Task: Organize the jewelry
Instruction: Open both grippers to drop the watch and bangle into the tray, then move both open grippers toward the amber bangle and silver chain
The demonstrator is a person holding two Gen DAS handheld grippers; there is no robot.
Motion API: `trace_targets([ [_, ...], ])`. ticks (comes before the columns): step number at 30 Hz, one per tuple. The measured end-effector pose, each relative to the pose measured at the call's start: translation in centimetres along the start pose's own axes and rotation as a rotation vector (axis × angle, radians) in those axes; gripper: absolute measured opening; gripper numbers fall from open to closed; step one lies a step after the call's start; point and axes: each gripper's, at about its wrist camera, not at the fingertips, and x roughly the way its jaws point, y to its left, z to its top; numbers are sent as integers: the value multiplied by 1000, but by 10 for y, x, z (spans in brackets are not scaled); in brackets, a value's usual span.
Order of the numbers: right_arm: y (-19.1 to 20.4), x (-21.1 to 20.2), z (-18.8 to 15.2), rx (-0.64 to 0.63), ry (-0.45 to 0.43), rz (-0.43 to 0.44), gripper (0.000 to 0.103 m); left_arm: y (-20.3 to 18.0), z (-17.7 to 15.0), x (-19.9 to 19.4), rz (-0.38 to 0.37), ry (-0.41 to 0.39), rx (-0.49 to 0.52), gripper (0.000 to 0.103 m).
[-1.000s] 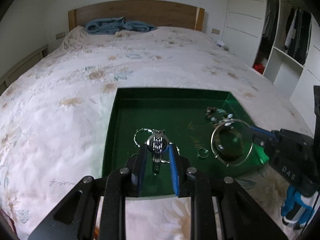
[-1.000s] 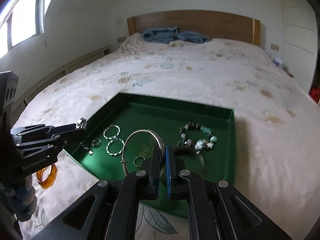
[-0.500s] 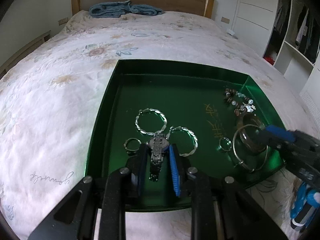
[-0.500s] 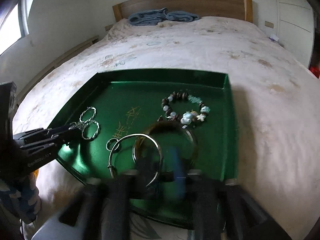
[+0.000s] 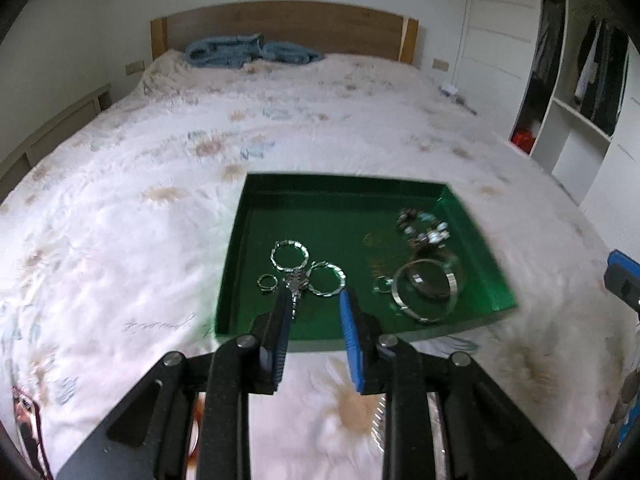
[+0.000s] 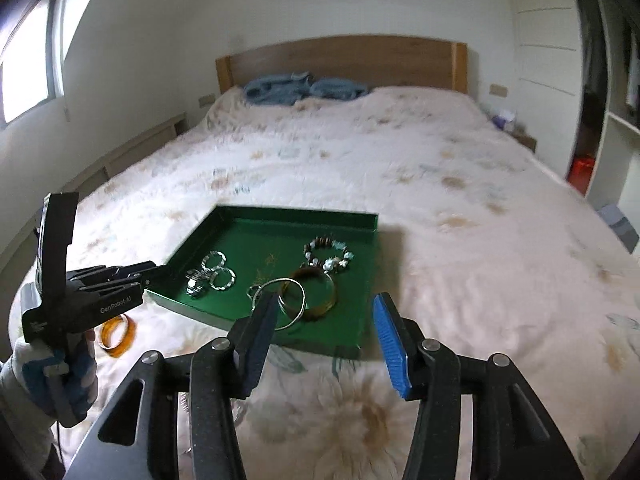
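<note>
The left gripper [image 5: 316,300] hangs with jaws apart and empty just short of the watch [image 5: 295,280] in the green tray [image 5: 476,236]; the right gripper [image 6: 326,306] gapes wide, with the silver bangle [image 6: 289,304] lying in the tray past its left finger; an amber bangle [image 6: 116,332] rests on the bedspread [image 6: 460,208]

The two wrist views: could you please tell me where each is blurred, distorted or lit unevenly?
Left wrist view: motion blur smears the bedspread and the green tray; fisheye bends the wardrobe. Right wrist view: the headboard is soft, the window brightens the left edge, the tray casts a shadow to its right, and the right gripper stays sharp.
</note>
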Motion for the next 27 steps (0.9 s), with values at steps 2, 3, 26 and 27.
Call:
trace_targets([
  [2,3,-26,0,-5,-21,-7,53,-2,1,-24,-2,-28,-8,27],
  [3,5,-40,0,-14,-34,-12,53,-3,1,-38,-3,-46,-13,28],
  [26,71,-226,-31,-77,-275,51,71,34,-68,-268,103,-316,-39,34],
  [27,73,-230,-32,-77,-283,60,72,37,-71,-273,113,-310,-37,34],
])
